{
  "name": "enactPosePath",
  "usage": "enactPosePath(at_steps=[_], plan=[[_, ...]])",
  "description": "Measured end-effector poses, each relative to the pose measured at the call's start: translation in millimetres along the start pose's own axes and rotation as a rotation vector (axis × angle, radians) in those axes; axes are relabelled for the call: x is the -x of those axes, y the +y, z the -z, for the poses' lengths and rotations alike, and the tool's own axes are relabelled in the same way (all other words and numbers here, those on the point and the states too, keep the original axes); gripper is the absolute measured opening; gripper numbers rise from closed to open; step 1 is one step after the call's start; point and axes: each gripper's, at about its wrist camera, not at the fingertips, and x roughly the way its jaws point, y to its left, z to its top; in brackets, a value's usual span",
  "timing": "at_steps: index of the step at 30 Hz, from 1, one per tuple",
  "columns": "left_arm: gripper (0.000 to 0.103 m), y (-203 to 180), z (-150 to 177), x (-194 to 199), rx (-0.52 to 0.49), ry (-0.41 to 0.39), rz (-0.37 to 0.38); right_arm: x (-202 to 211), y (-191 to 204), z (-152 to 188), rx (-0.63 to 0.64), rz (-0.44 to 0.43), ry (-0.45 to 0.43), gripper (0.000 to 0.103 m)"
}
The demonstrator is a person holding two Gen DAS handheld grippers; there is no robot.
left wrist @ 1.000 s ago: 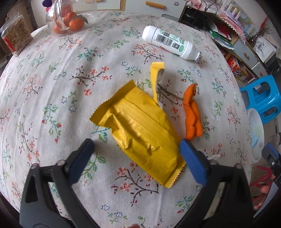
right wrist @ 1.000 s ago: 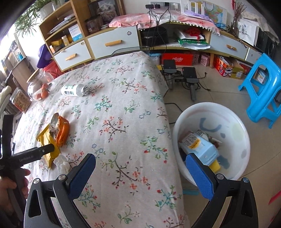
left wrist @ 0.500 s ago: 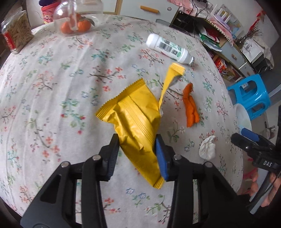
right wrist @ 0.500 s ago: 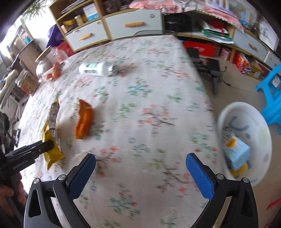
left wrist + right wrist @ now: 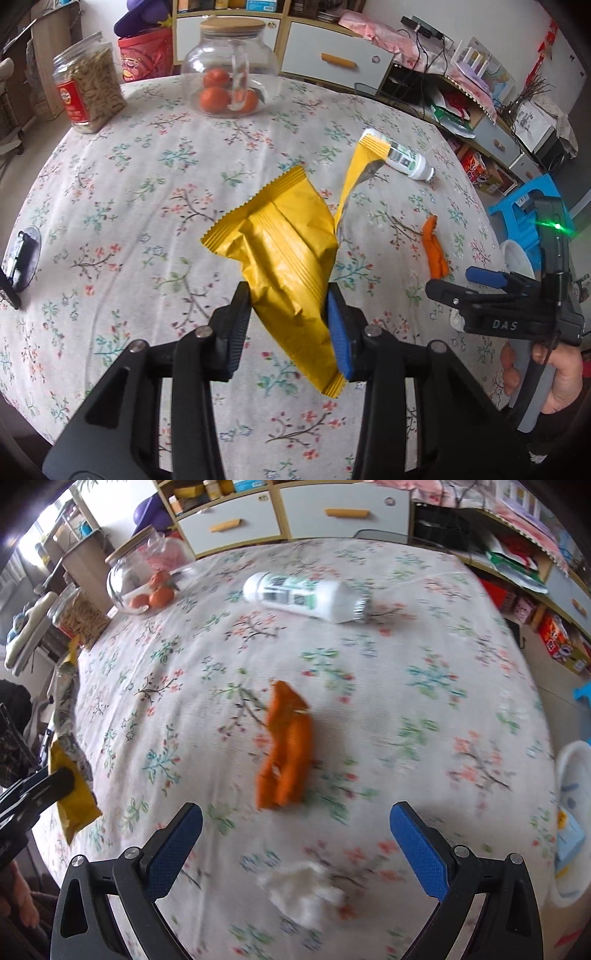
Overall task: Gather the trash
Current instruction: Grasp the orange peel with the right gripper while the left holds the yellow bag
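My left gripper point(image 5: 290, 314) is shut on a crumpled yellow snack bag point(image 5: 284, 251), lifted off the flowered tablecloth point(image 5: 129, 206); its torn strip sticks up. In the right wrist view the same yellow bag point(image 5: 72, 797) hangs at the left edge. My right gripper point(image 5: 295, 827) is open above the table, with an orange peel point(image 5: 286, 753) just beyond its fingers and a white crumpled tissue point(image 5: 303, 886) between and below them. A white plastic bottle point(image 5: 306, 596) lies on its side farther back. The right gripper point(image 5: 480, 280) also shows at the right of the left wrist view.
A glass jar with oranges point(image 5: 229, 70) and a jar of snacks point(image 5: 88, 88) stand at the table's far side. A white basin point(image 5: 569, 812) holding trash sits on the floor right of the table, near a blue stool point(image 5: 524, 210). Drawers and shelves line the back.
My left gripper closed on the yellow bag and lifted it off the cloth. My right gripper swung from over the basin to above the orange peel and tissue.
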Motion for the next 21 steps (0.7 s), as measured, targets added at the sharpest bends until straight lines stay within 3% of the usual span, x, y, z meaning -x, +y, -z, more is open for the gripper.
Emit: enactPosePath(at_steps=[7,13,16,19,21], plan=[[0.042,16,1,-2,0.022,0.018,0.001,-14,20,-12,0.028,0.064,-0.029,0.099],[0.042,21,0,-3,0.029,0.028,0.01,-18,34,-15,0.085,0.116,-0.042,0.085],[0.042,21,-2,-4,0.032,0.031,0.02,-17,38,-16,0.103,0.114,-0.049,0.071],[0.042,20,-2,-4,0.031,0.029,0.022,-15,37,-17,0.104,0.108,-0.059,0.05],[0.042,19,-3,-5,0.032,0.031,0.024,-13,33,-17,0.101,0.102,-0.062,0.03]])
